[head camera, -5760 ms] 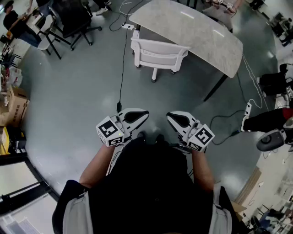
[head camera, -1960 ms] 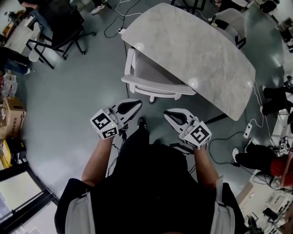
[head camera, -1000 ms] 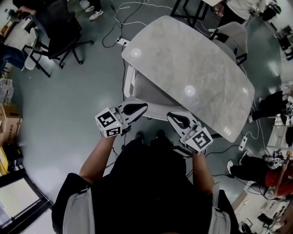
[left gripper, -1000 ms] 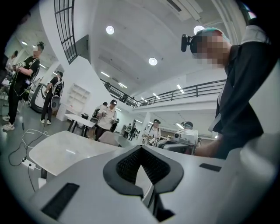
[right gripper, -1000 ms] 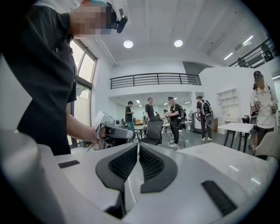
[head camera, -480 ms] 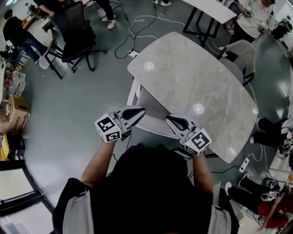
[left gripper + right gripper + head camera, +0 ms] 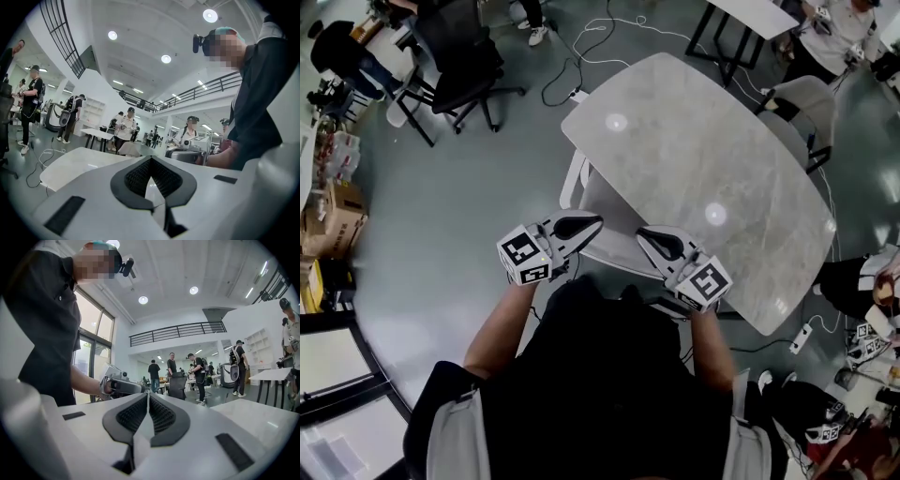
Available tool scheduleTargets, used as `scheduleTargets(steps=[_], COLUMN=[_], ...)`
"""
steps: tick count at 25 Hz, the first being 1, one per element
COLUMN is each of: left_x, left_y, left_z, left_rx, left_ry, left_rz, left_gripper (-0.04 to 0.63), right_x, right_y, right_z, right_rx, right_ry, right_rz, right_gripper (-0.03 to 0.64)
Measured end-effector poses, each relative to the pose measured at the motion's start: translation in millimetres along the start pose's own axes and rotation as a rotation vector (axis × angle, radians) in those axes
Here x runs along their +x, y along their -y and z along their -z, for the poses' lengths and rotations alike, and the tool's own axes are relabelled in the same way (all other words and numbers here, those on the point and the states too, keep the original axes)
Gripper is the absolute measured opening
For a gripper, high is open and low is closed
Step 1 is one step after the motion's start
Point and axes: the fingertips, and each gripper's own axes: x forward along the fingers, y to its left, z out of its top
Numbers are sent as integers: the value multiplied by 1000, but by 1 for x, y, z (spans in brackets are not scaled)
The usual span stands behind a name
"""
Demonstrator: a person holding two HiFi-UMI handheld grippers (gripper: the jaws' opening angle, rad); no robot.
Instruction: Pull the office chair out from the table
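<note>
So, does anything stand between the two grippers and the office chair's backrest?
Nothing visible does. The left gripper and the right gripper, both shut, hang right by the backrest of the white office chair, which is tucked under the marble table.

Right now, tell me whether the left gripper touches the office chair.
Cannot tell: head view has left gripper overlapping the office chair; no gap or contact shows.

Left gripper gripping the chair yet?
No, the left gripper has its fingers pressed together with nothing between them.
</note>
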Motion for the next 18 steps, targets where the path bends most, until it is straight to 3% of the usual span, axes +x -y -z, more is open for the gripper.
scheduleTargets(steps=[11,18], left_x=[-11,-10], left_y=[-23,-44], left_z=[1,5], left_rx=[20,33], left_ry=[-13,-36], left_rz=[115,73], left_gripper=[11,11], right_x=[29,40], right_y=[13,20], right_z=[7,15], right_rx=[13,11], right_ry=[-41,-91], right_rz=[92,112], right_gripper=[26,26])
